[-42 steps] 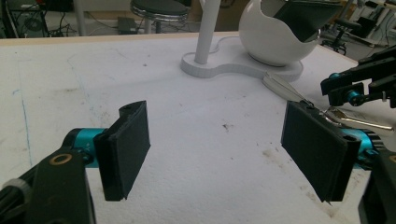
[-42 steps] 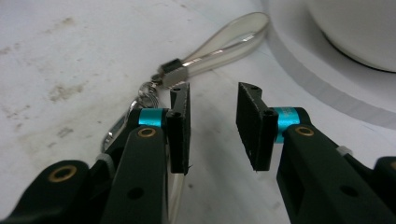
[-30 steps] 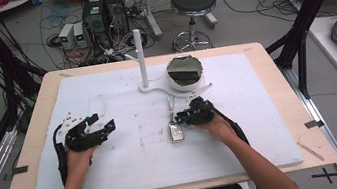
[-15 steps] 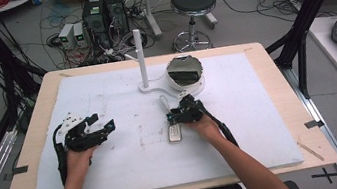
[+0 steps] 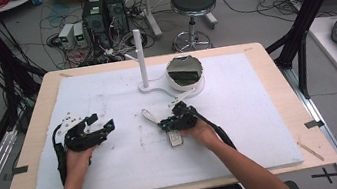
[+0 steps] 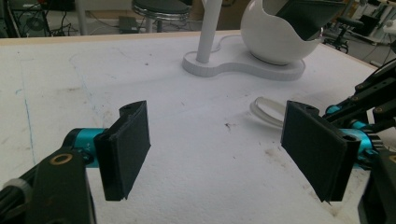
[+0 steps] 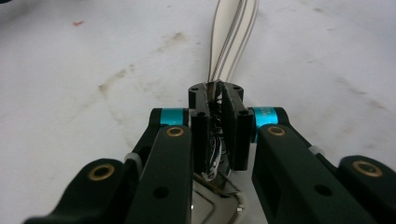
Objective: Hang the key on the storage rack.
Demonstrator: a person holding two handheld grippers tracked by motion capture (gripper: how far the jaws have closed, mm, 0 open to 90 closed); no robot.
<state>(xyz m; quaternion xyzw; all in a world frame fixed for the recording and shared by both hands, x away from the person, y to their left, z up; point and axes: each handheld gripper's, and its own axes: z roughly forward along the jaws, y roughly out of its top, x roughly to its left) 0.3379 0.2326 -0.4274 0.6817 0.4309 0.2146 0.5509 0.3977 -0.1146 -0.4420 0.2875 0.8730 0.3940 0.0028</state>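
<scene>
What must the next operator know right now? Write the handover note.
Left gripper: open, resting on the white mat, holding nothing.
Right gripper: jaws have just been closing, now pinching the striped strap at its clip end; the tag lies beneath it.
White stand at the far side, untouched.
Done: strap gripped. Left: lift it, likely to hang on the stand.

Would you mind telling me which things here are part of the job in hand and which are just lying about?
In the job:
- right hand-held gripper, jaws just closed on the strap
- strap
- card holder on the strap's end

Lying about:
- left hand-held gripper, open, nothing between its jaws
- white stand
- white bowl
- stool
</scene>
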